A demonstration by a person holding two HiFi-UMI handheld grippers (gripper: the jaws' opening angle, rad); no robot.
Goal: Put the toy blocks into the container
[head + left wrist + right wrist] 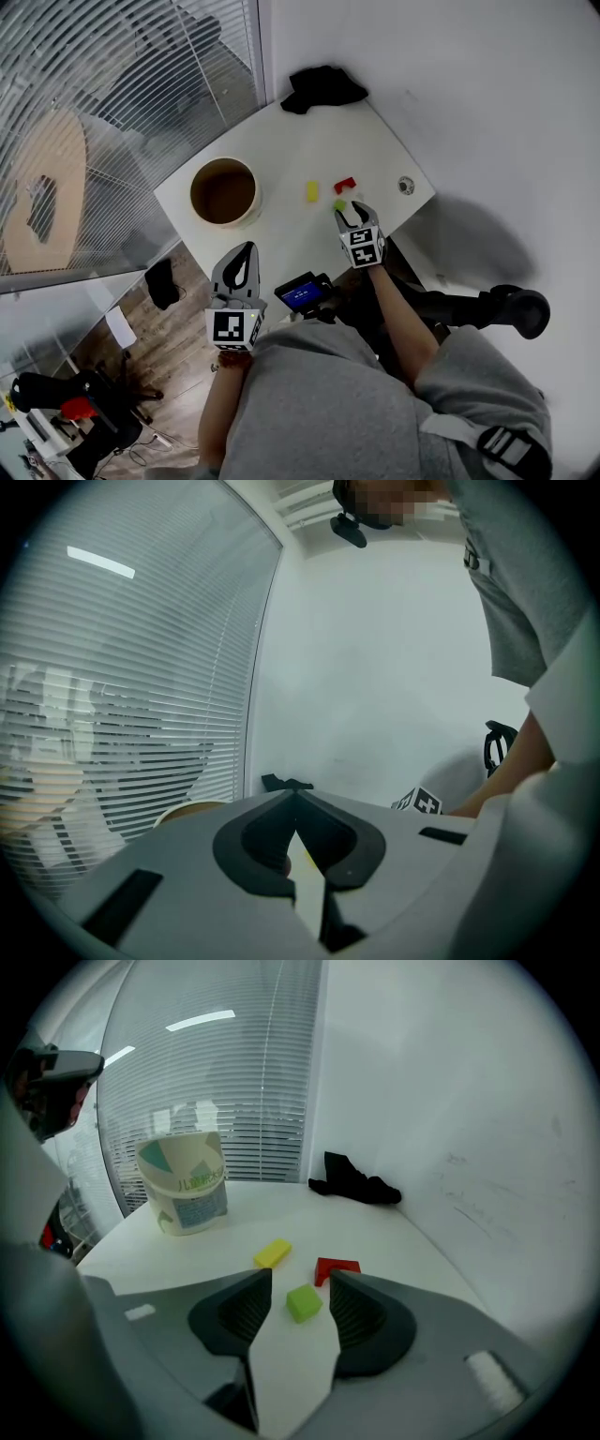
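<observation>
On the white table [281, 150], near its right edge, three toy blocks are noted: a green block [304, 1303], a yellow block [272, 1253] and a red block [337, 1268]. None has yet been placed in the paper tub [187, 1199], which stands well apart to the left. The right gripper [350, 212] is held with jaws spread. The green block lies directly ahead between them, untouched, with no marked long axis. The left gripper [296, 797] is kept off the near table edge, jaws pressed together and empty. The right hand is judged far nearer; closure on the green block appears to be next.
</observation>
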